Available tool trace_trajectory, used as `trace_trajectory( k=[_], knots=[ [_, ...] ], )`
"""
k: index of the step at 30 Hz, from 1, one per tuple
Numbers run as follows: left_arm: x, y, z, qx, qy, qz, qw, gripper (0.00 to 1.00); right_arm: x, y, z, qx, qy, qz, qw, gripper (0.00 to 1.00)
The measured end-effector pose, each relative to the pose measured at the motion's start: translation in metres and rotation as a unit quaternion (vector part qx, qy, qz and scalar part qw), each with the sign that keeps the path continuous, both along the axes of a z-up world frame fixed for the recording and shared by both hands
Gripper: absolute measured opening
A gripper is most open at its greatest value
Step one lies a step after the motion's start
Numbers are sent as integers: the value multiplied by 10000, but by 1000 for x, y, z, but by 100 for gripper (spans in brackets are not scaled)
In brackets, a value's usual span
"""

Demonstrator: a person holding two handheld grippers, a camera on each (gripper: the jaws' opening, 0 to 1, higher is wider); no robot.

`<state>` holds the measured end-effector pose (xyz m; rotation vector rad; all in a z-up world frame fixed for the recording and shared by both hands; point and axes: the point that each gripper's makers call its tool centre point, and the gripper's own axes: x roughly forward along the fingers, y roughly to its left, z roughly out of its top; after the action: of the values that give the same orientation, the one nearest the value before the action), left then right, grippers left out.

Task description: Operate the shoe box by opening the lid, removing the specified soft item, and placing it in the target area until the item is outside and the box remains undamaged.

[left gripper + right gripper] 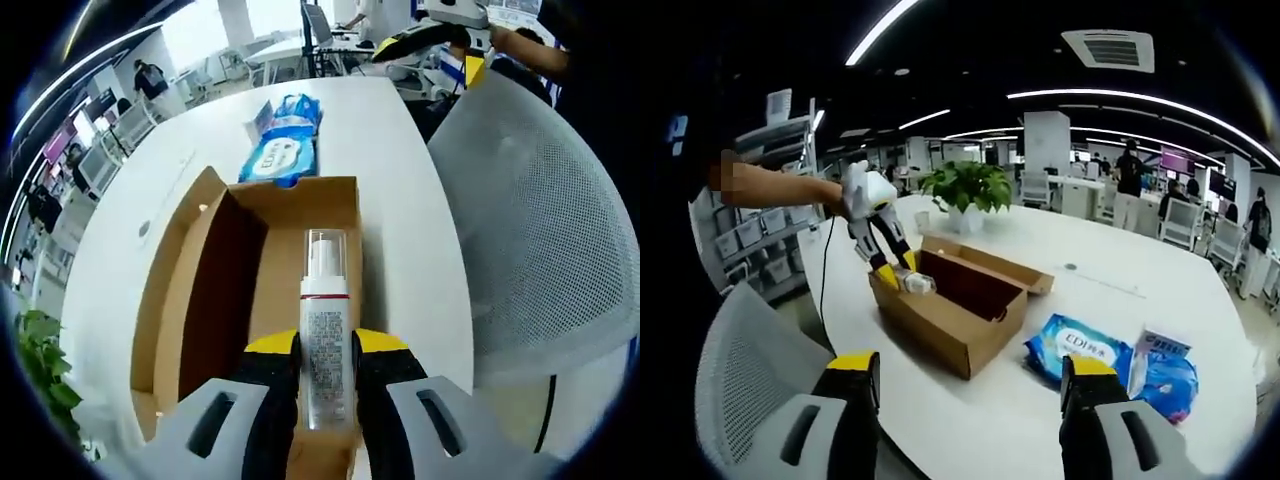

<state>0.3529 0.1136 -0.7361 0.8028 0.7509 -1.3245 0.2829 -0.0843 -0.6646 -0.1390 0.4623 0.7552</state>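
One open brown cardboard shoe box (300, 260) on white round table (400, 180). Left gripper (326, 365) clamped on one white pump bottle (325, 340) over box. Right gripper (970, 385) wide, holding nothing. Two blue wipe packs (285, 150) at twelve o'clock.

Brown shoe box (300, 200), white bottle (325, 340), blue wipes pack (283, 150) — yellow-tipped left tool (326, 385).

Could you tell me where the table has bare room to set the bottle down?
Bare white table lies beyond the open box, toward the plant. Crowded: the blue packs beside the box's end. The left gripper holds the bottle over the box.
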Motion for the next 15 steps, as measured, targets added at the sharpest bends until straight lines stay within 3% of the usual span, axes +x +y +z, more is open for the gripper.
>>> trace_trajectory(
  k=[15],
  knots=[
    [-36,-40,19,-370,51,-579,9976,19,-9,31,3,103,-143,405,9990,55]
  ],
)
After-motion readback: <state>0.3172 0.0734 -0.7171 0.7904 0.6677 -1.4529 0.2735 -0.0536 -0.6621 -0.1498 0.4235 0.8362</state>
